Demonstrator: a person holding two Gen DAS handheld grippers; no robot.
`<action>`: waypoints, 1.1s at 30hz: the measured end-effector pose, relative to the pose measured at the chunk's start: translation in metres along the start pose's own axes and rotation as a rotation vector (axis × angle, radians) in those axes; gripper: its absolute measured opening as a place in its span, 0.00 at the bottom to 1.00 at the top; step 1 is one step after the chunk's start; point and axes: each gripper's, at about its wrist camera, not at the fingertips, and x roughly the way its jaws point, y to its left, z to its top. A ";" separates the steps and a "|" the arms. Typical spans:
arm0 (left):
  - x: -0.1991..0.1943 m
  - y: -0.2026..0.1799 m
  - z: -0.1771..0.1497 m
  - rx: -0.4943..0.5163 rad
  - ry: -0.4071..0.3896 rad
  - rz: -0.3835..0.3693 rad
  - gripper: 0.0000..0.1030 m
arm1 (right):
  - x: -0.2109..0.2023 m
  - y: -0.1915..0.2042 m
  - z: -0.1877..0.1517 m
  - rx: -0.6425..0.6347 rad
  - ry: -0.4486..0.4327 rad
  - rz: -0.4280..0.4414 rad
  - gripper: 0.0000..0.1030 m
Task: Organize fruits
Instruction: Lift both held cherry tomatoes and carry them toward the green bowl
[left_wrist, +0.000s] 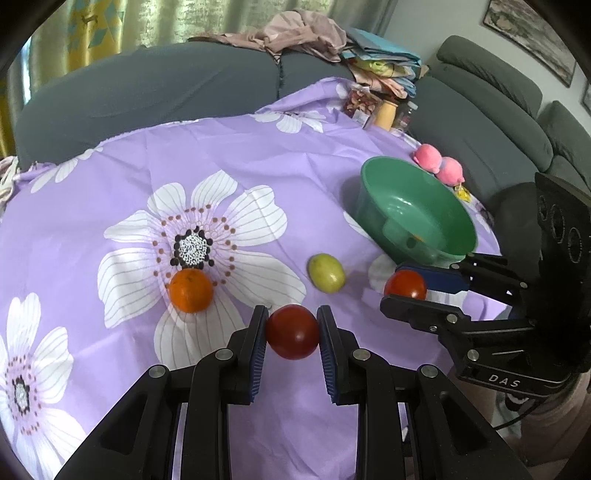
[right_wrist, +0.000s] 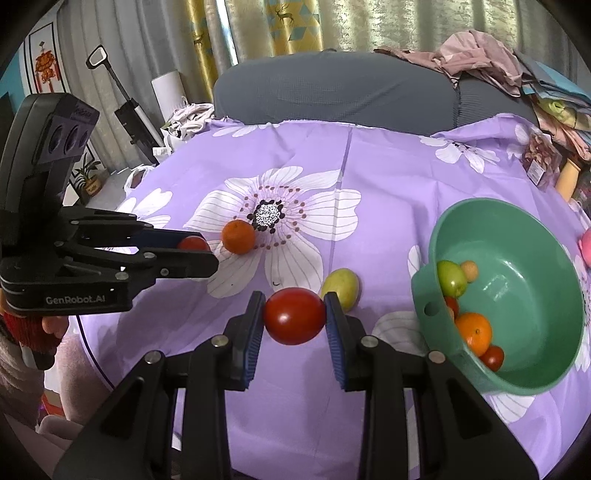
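My left gripper (left_wrist: 292, 325) is shut on a red tomato (left_wrist: 293, 331) and holds it over the purple flowered cloth (left_wrist: 258, 177). My right gripper (right_wrist: 294, 308) is shut on another red tomato (right_wrist: 294, 315). Each gripper also shows in the other's view, the right one (left_wrist: 400, 291) and the left one (right_wrist: 199, 251), each with its tomato. An orange (left_wrist: 191, 290) (right_wrist: 238, 236) and a yellow-green fruit (left_wrist: 327, 273) (right_wrist: 343, 286) lie loose on the cloth. The green bowl (right_wrist: 546, 236) (left_wrist: 388, 177) at the right holds several fruits.
A grey sofa (left_wrist: 147, 85) runs behind the table, with piled clothes (left_wrist: 295, 33) on it. Jars and a snack packet (left_wrist: 373, 107) stand at the table's far edge. Pink plush toys (left_wrist: 439, 162) lie behind the bowl.
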 end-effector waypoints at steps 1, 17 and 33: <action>-0.002 -0.001 -0.001 -0.001 -0.002 0.001 0.26 | -0.002 0.000 0.000 0.005 -0.003 -0.002 0.32; -0.012 -0.011 -0.011 0.008 -0.006 0.016 0.26 | -0.016 -0.002 -0.009 0.024 -0.034 -0.017 0.32; -0.006 -0.032 -0.008 0.046 0.030 0.022 0.26 | -0.029 -0.010 -0.016 0.042 -0.072 -0.024 0.32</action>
